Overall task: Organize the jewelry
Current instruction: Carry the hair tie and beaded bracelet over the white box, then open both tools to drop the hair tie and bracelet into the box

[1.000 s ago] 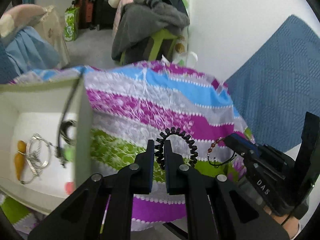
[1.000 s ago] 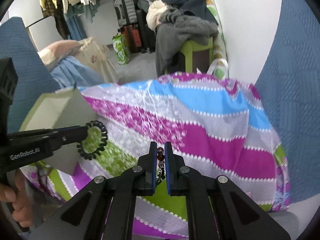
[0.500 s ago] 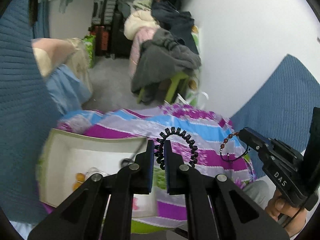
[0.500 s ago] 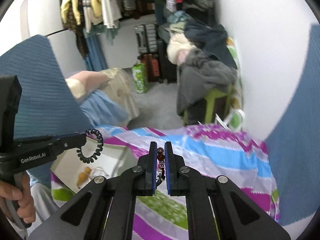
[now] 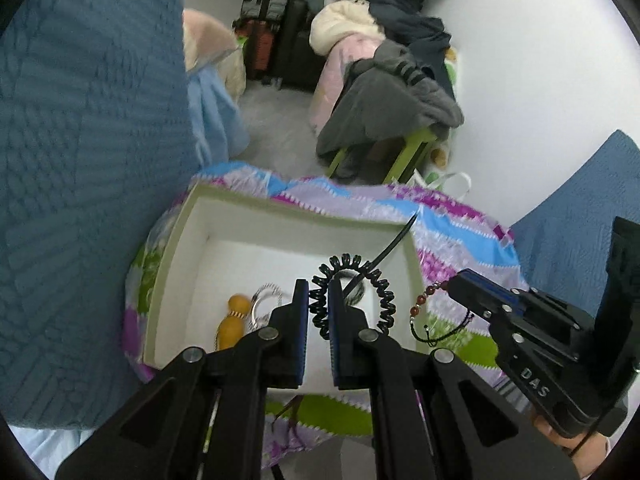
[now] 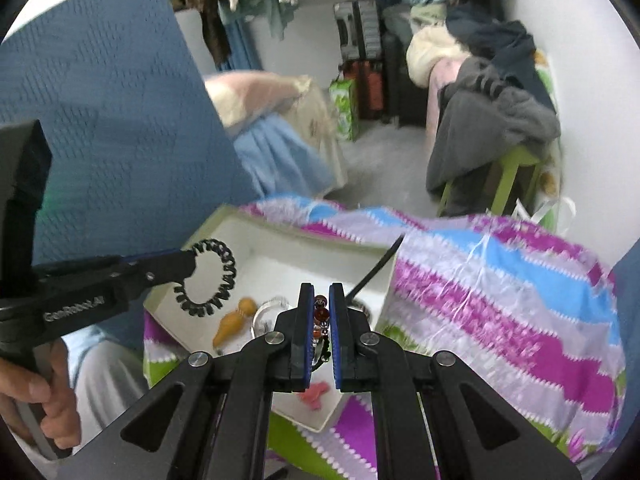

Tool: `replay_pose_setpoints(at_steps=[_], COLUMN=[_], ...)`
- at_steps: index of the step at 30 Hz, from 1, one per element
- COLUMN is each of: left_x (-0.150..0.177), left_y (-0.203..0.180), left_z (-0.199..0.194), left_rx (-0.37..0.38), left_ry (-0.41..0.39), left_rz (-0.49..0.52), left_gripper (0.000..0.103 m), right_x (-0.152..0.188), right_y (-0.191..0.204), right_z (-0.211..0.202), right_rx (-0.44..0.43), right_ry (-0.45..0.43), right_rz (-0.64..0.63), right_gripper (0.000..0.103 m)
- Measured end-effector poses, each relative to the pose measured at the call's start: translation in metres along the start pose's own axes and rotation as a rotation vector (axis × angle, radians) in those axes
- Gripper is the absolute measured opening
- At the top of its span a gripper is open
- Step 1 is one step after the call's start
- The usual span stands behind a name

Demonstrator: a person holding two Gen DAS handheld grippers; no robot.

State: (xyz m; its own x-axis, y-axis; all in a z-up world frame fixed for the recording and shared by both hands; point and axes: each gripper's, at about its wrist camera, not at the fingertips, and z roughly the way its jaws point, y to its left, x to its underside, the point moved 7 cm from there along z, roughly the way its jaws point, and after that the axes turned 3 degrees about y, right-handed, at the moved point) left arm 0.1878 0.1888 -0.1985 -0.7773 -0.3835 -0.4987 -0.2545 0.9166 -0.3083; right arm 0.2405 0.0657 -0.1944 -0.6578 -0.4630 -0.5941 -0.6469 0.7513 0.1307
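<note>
My left gripper (image 5: 318, 304) is shut on a black spiral hair tie (image 5: 382, 292) and holds it above the white open box (image 5: 192, 240). The hair tie also shows in the right wrist view (image 6: 224, 280). My right gripper (image 6: 321, 312) is shut on a red-brown beaded bracelet (image 6: 320, 316), held over the box's right part (image 6: 360, 252). The bracelet hangs from that gripper in the left wrist view (image 5: 424, 304). In the box lie an orange gourd-shaped piece (image 5: 232, 322), silver bangles (image 5: 266, 294), a black cord (image 5: 384, 256) and a pink piece (image 6: 314, 392).
The box rests on a striped purple, blue and green cloth (image 6: 500, 288). Blue quilted fabric (image 5: 80, 160) rises at the left. A green stool piled with clothes (image 5: 392, 120) and suitcases (image 5: 264, 40) stand behind on the floor.
Both grippers have swung left and tilted down, so the open box now lies under them. The hair tie and the bracelet stay gripped.
</note>
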Motion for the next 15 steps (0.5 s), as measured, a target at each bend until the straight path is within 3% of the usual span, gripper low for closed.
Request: replay_pose_setpoints(at_steps=[4,6,9,11,12,13,15], left_x=[0.009,0.009,0.007,0.003,0.001,-0.002,-0.006], left_y=[0.004,0.004,0.002,-0.001,-0.001,-0.004,-0.008], left_z=[0.004,0.003,-0.004,-0.013,-0.018,-0.024,-0.038], left_rx=[-0.004,-0.015,-0.003,-0.011,-0.020,-0.025,-0.023], left_ry=[0.018,0.018,0.012,-0.004,-0.019,-0.036,-0.061], left_rz=[-0.005,0.001,0.013,0.028,0.035,0.042,0.053], left_gripper=[0.009,0.009,0.014,0.038,0.057,0.067,0.071], right_x=[0.011,0.013,0.009,0.003,-0.001,-0.005,-0.017], right_y=[-0.002,-0.006,-0.009,-0.011,-0.012,-0.012,-0.011], right_z=[0.012,0.011,0.000,-0.013,-0.020,-0.027,-0.048], right_rx=[-0.010,-0.005,0.003,0.006,0.007,0.011,0.024], right_ry=[0.045,0.054,0.032,0.003,-0.013,-0.030,-0.076], right_rz=[0.023,0.037,0.048,0.054,0.055,0.055,0.046], right_gripper=[0.006,0.012,0.032,0.049,0.054,0.064,0.072])
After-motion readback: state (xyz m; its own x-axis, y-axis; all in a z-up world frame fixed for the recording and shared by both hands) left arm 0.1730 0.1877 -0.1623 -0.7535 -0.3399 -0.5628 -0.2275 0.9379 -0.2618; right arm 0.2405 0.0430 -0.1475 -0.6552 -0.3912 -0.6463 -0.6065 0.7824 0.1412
